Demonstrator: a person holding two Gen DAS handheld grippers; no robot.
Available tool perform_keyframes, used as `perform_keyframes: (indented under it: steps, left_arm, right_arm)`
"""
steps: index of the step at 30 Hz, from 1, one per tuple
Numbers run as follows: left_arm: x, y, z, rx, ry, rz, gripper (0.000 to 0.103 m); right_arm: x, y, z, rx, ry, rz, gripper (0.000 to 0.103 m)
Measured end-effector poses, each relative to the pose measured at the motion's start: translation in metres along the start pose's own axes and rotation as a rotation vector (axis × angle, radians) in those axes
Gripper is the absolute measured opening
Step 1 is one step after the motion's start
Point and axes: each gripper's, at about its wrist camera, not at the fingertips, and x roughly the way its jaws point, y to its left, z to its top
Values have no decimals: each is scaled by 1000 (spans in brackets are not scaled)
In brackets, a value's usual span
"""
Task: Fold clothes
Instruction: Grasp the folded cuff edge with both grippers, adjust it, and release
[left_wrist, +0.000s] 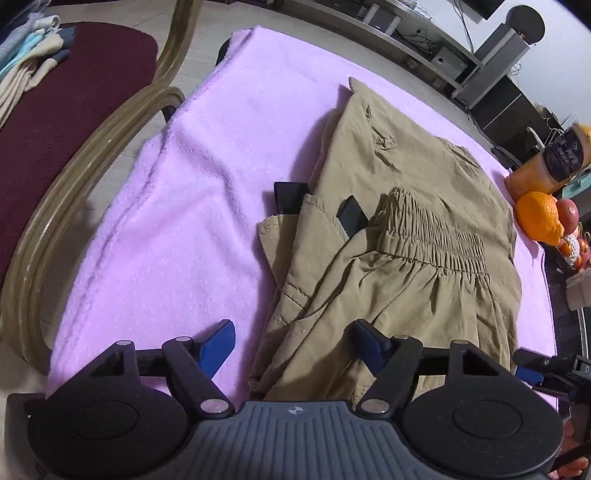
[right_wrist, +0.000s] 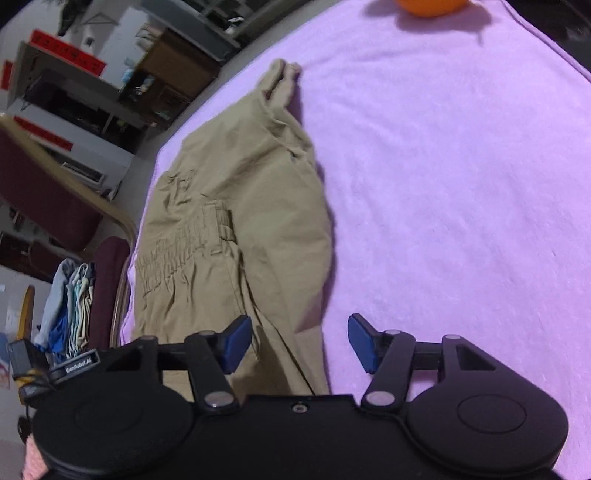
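Khaki trousers (left_wrist: 406, 177) with an elastic waistband (left_wrist: 436, 236) lie folded on a lilac towel (left_wrist: 203, 184). Two flat black pieces (left_wrist: 291, 197) poke out between the fabric layers near the waistband. My left gripper (left_wrist: 293, 332) is open, its blue pads (left_wrist: 218, 347) on either side of the trousers' near left edge and pressing on nothing. In the right wrist view the trousers (right_wrist: 240, 221) stretch away on the towel (right_wrist: 443, 184). My right gripper (right_wrist: 299, 325) is open over their near edge, with fabric below the gap and no grip on it.
A chair with a maroon cushion (left_wrist: 55, 129) and a stack of folded clothes (left_wrist: 29, 55) stands left of the towel. Oranges and other fruit (left_wrist: 539, 218) and an orange bottle (left_wrist: 554, 158) sit at the right edge. Shelves and furniture stand behind.
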Motion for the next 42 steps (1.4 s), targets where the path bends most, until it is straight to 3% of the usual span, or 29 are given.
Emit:
perform_keyframes:
  steps: [1,3,4,5,8,11,13,15,18,19,20,21,25,29,31,33,35,37,42]
  left_arm:
    - [1,-3,0,7,-2,-8,61]
    - [2,-15,-1,60,-2,2,49]
    - [3,-22,-3,88,2,21,39]
    - [3,-29,-4,117,6,43,31]
    - [-13,-36,-3,72,-6,8,18]
    - [-31,-36,-11,-10,0,-126,18]
    - [-16,-41,-24,-31,64,-97,21]
    - [0,-45,-36,-24,107,-26,31]
    - [-10,-52,-35,22,54,0,33]
    - [-20,-55,-34,38,12,1,31]
    - [-31,-56,-33,52,-37,-2,29]
    - [-43,-58,-32,64,-84,-10,28]
    - [-74,-80,-17,177,-227,-115,28]
    - [-45,-116,-4,367,-213,-88,28]
    - [-22,-124,2,429,-186,-61,28]
    - [13,-120,7,445,-137,-19,25]
    - [47,-116,12,461,-88,23,30]
    - [52,-112,19,425,-64,8,29]
    - [50,-102,28,344,-28,-28,35]
  right_arm:
    - [2,4,-1,-22,-5,-5,56]
    - [7,13,-6,-84,5,-47,33]
    - [10,18,-9,-118,13,-74,8]
    - [12,22,-12,-140,17,-93,4]
    - [-6,28,-12,-131,-18,-75,3]
    - [-42,25,-6,-86,-64,-34,2]
    - [-54,14,-7,-58,-63,-70,2]
    - [-49,-2,-8,-15,-27,-139,3]
    - [-41,-4,-9,-37,0,-230,14]
    - [-47,1,-8,-58,-23,-209,16]
    - [-55,6,-7,-77,-55,-181,27]
    - [-66,14,-3,-97,-99,-151,31]
    - [-108,60,19,-269,-299,-72,31]
    - [-111,99,48,-448,-422,-72,37]
    - [-86,96,62,-441,-395,-53,43]
    - [-54,82,73,-367,-328,-23,43]
    - [-21,64,81,-270,-246,17,39]
    - [7,51,88,-173,-157,118,33]
    - [83,34,108,-12,17,343,33]
